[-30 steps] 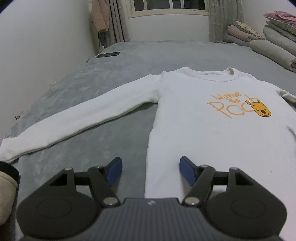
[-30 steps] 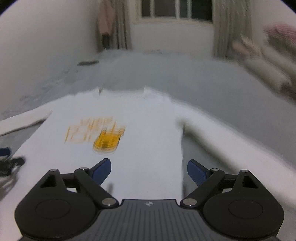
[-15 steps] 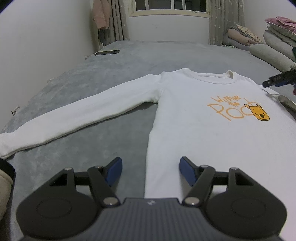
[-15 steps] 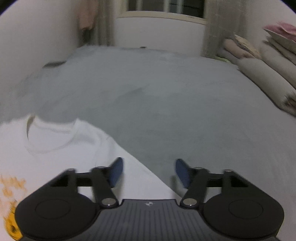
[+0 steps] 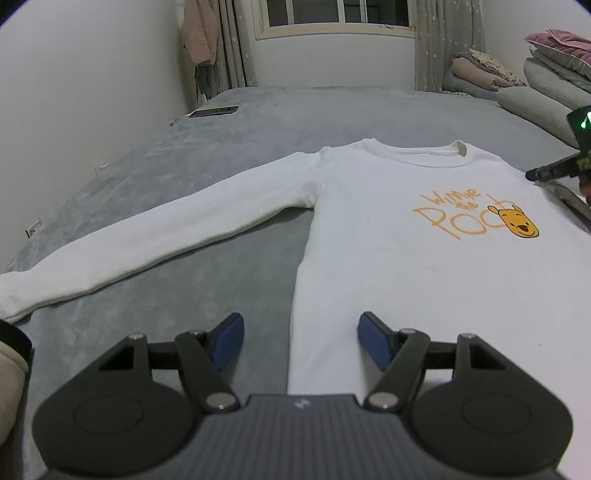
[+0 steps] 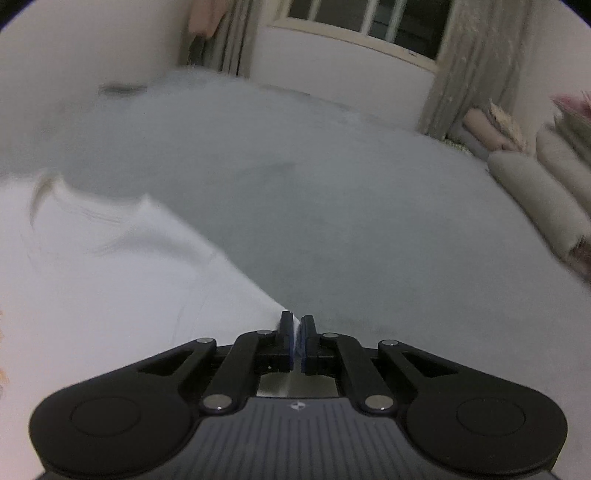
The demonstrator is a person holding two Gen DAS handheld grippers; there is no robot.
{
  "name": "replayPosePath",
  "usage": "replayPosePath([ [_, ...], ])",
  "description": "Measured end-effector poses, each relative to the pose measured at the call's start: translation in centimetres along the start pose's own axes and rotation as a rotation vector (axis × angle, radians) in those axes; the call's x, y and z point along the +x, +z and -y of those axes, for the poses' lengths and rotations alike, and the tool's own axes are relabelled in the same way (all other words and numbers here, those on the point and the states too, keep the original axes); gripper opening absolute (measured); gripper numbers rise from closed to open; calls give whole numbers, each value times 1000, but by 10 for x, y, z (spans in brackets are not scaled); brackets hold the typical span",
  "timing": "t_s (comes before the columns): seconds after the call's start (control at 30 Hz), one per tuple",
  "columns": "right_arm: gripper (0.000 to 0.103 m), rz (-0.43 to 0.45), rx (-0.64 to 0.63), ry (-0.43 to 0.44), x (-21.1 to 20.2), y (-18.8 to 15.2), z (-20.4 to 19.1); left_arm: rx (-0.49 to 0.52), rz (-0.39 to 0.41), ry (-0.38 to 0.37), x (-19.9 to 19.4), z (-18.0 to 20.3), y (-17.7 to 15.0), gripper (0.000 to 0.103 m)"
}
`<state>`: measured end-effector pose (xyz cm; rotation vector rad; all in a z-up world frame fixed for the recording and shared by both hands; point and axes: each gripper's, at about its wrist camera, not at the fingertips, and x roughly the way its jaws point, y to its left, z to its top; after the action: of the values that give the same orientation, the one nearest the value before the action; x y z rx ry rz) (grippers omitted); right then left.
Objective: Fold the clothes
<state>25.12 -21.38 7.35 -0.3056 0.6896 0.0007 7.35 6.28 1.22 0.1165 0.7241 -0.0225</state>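
A white long-sleeved shirt (image 5: 388, 236) with an orange Pooh print (image 5: 476, 218) lies flat, front up, on the grey bed cover (image 5: 236, 155). Its left sleeve (image 5: 155, 240) stretches out to the left. My left gripper (image 5: 301, 334) is open and empty, low over the shirt's lower left edge. My right gripper (image 6: 296, 332) is shut on the shirt's right shoulder edge (image 6: 258, 306); white cloth shows between its pads. The right gripper also shows at the right edge of the left wrist view (image 5: 554, 171). The shirt's collar (image 6: 92, 210) lies to its left.
A dark phone (image 5: 214, 110) lies at the bed's far left corner. Folded blankets and pillows (image 5: 546, 81) are stacked at the far right. A window and curtains (image 5: 336, 22) are behind the bed. A wall runs along the left side.
My right gripper moved forward to the shirt's right shoulder and shut on its edge. My left gripper stayed open in the same place.
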Motion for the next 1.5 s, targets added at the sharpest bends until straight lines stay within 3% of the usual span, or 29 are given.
replayPosePath([
  [0.07,2,4,-25,-35,-2,-2,-6,1,1,0,0,0,0,67],
  [0.13,14,18,-5,-72,-13,1,-2,1,2,0,0,0,0,67],
  [0.17,16,47,35,-96,-24,3,3,1,2,0,0,0,0,67],
  [0.2,22,76,92,-85,-35,3,10,1,2,0,0,0,0,67],
  [0.27,21,90,197,29,-55,-1,21,2,3,0,0,0,0,67],
  [0.33,21,81,198,95,-69,-9,19,2,4,0,-1,-1,-1,67],
  [0.4,21,32,119,112,-72,-23,9,2,4,0,-1,-1,-1,67],
  [0.47,17,1,10,64,-67,-41,0,2,5,0,-1,-1,-1,67],
  [0.53,18,-5,-41,-50,-63,-53,4,3,5,0,-1,-1,-1,67],
  [0.57,18,-21,-20,-110,-61,-52,11,2,5,0,-1,-1,-1,67],
  [0.73,21,-41,69,-178,-73,-46,36,-3,2,-3,-1,-1,0,67],
  [0.87,21,28,198,34,-94,-51,29,-7,0,-5,-1,-2,0,67],
  [0.93,21,4,207,64,-91,-56,24,-9,-1,-6,-1,-2,0,67],
  [1.1,22,-66,37,-103,-81,-77,33,-14,-4,-9,-1,-2,1,68],
  [1.23,24,-120,101,-200,-87,-82,61,-14,-4,-7,-1,-2,1,68],
  [1.33,24,-59,122,-171,-105,-74,50,-16,-4,-6,-1,-2,1,68],
  [1.43,24,29,207,-52,-121,-62,40,-15,-2,-6,-1,-1,1,68],
  [1.5,24,11,245,30,-116,-58,34,-15,-1,-6,-1,-1,0,68],
])
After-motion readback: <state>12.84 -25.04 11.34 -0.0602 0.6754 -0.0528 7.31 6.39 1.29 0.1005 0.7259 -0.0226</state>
